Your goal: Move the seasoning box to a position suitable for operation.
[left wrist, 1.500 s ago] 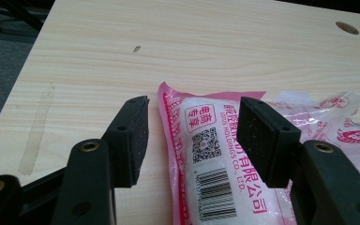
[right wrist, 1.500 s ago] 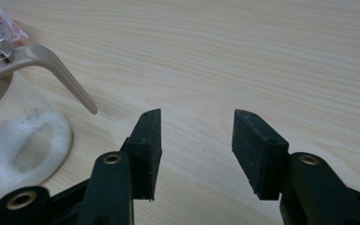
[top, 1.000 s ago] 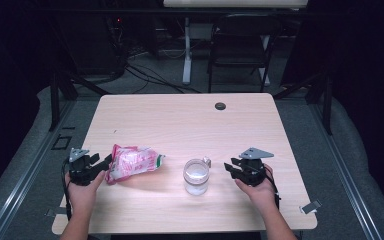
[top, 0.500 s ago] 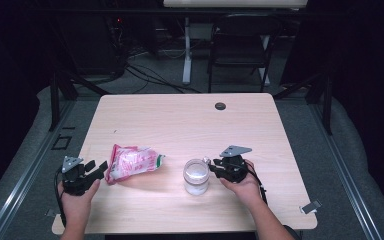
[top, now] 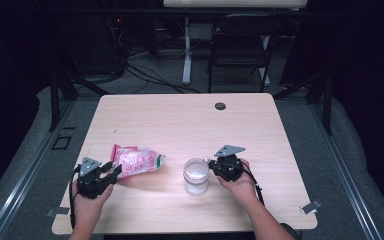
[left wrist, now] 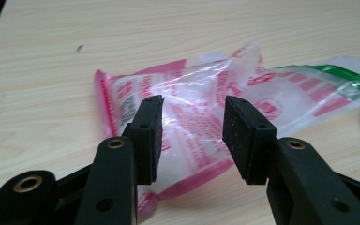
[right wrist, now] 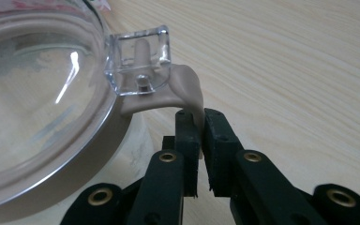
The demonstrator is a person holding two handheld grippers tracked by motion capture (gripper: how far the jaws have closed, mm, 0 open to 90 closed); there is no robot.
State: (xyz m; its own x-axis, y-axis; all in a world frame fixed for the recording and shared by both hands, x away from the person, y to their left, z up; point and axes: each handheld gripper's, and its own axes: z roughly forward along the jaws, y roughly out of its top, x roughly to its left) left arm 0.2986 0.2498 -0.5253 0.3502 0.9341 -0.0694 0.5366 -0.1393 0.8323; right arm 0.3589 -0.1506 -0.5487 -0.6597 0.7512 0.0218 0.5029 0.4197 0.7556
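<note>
A pale wooden table (top: 180, 120) stands in a dark room. The right gripper (right wrist: 199, 126), whose jaws have just been closing, pinches the beige strap (right wrist: 185, 91) on the lid of a glass jar (top: 196, 176); the jar's contents are unclear. The left gripper (left wrist: 193, 129), jaws closing but apart, straddles a crinkled pink plastic bag (left wrist: 206, 98) whose print is unreadable.

left gripper (left wrist: 193, 138) half-open, closing; right gripper (right wrist: 200, 150) pinched shut — seemingly
</note>
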